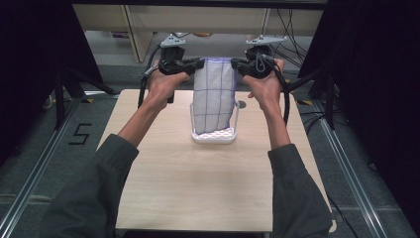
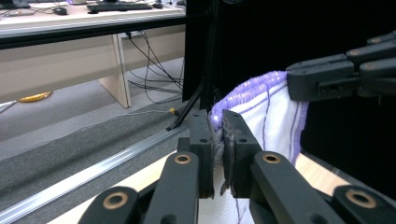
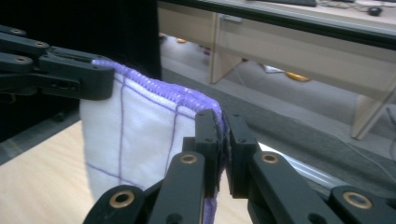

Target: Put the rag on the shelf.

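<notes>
White cloth [image 1: 214,94] with purple grid hangs soft and light above the white basket [image 1: 214,136]. My left gripper [image 1: 198,64] and right gripper [image 1: 236,64] clamp its top corners; the stitched purple hem gives the safest hold.

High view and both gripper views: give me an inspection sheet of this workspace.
Surface: light wooden table, bare in front.
Job's things: white cloth with purple grid held up by its top corners, lower end in the white basket.
Clutter: nothing seen.
Grippers: left gripper and right gripper each shut on a cloth corner.
Cables: black cable trails from the right gripper.
Surroundings: desks, floor wires.
</notes>
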Demonstrator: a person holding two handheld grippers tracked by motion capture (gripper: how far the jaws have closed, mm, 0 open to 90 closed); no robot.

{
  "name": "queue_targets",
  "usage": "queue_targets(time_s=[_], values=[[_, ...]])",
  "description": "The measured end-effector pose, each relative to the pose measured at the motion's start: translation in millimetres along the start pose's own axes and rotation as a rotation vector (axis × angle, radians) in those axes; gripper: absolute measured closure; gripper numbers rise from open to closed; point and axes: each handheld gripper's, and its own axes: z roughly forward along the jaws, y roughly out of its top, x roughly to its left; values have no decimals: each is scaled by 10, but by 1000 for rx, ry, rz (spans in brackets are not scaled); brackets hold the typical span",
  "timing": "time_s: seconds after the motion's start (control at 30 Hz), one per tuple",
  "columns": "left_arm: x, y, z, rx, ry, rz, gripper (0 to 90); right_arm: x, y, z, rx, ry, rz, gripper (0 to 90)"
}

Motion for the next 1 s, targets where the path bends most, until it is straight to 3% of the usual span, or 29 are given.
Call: queue_targets(time_s=[0.23,0.37,0.4,0.57,0.67,0.73,0.93,1.0], values=[[195,-104,213,16,9,-75,829,-123,11,282,22,-2,54,862],[244,-158,322,31,6,-86,828,-188,-64,427,59,-28,56,861],[258,-171,350,39,9,-87,827,-193,-83,458,68,-33,76,862],[358,-247,474,66,22,-103,827,-226,-133,605,96,-51,51,861],[416,-332,569,91,29,-102,826,-228,-179,694,118,-60,74,860],[434,-378,614,105,36,-109,825,-235,-208,751,138,-69,63,860],[471,-550,731,163,41,-114,825,-228,-320,911,223,-96,47,856],[475,-610,754,181,42,-121,825,-225,-358,951,275,-99,41,852]])
